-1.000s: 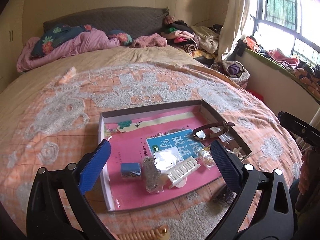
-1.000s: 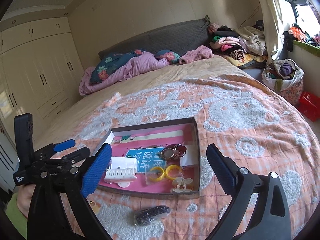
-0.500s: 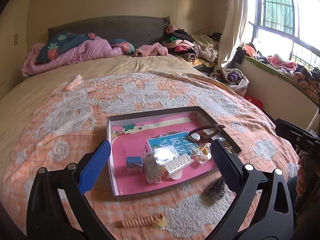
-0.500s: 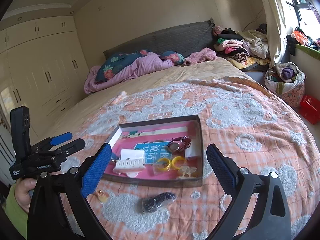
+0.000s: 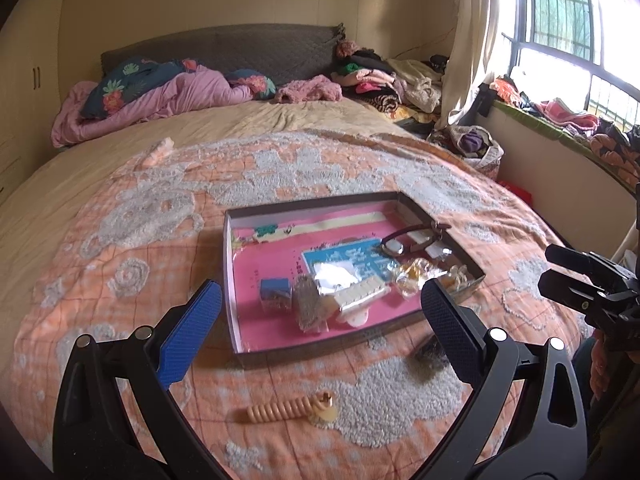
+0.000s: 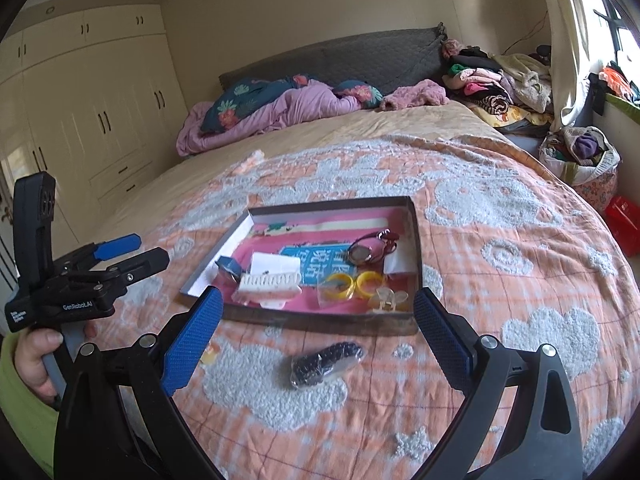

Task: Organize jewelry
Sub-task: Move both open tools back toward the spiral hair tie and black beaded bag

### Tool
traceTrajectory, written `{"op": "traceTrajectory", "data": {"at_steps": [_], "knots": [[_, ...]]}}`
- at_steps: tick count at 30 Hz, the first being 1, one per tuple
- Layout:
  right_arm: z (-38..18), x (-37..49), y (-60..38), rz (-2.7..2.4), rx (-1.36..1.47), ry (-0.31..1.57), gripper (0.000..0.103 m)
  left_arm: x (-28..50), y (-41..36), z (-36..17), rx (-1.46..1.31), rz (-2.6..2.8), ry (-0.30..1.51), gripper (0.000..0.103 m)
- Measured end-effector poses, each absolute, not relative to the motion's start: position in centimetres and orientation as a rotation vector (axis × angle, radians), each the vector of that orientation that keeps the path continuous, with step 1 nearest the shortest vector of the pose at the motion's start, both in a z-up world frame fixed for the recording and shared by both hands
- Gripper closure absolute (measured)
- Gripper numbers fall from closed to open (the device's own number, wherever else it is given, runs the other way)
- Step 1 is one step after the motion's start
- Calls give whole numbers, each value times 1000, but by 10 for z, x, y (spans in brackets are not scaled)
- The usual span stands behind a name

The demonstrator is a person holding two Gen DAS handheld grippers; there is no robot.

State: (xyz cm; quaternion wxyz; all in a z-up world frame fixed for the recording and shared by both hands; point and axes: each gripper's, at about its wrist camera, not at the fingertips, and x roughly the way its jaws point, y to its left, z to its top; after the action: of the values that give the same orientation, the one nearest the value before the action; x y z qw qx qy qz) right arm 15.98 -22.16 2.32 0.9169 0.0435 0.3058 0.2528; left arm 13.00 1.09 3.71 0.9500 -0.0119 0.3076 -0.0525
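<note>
Bed: carrying an orange and grey patterned blanket (image 5: 132,264), with rumpled pink bedding (image 5: 160,98) lying by the dark headboard.
Tray: sitting flat on the blanket, shallow, pink-lined (image 5: 240,280); also showing in the right view (image 6: 414,240).
Inside the tray: holding a watch (image 6: 362,250), two yellow rings (image 6: 354,284), a white comb clip (image 6: 270,282), a clear claw clip (image 6: 386,300), a small blue box (image 5: 274,290).
Outside the tray: a beige spiral hair tie (image 5: 288,408) lying on the blanket near its front edge; a dark beaded bracelet (image 6: 326,362) lying just in front of the tray, in clear wrapping.
Left gripper (image 5: 318,326): hovering above the blanket, jaws standing wide apart, gripping nothing.
Right gripper (image 6: 316,326): hovering over the bracelet, jaws spread wide, gripping nothing.
Hand (image 6: 38,354): wrapping the left gripper's handle, green sleeve showing.
</note>
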Motion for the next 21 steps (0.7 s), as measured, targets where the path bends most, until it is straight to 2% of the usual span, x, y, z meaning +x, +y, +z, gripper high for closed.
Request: {"op": "traceTrajectory", "data": {"at_steps": [9,21], "knots": [[-4,163,-204,524,4,687,8,126,25,5,-49,-63,718,10],[-50,176,-190,506,-81,789,8,133,37,-58,-82,-27,933,10]]}}
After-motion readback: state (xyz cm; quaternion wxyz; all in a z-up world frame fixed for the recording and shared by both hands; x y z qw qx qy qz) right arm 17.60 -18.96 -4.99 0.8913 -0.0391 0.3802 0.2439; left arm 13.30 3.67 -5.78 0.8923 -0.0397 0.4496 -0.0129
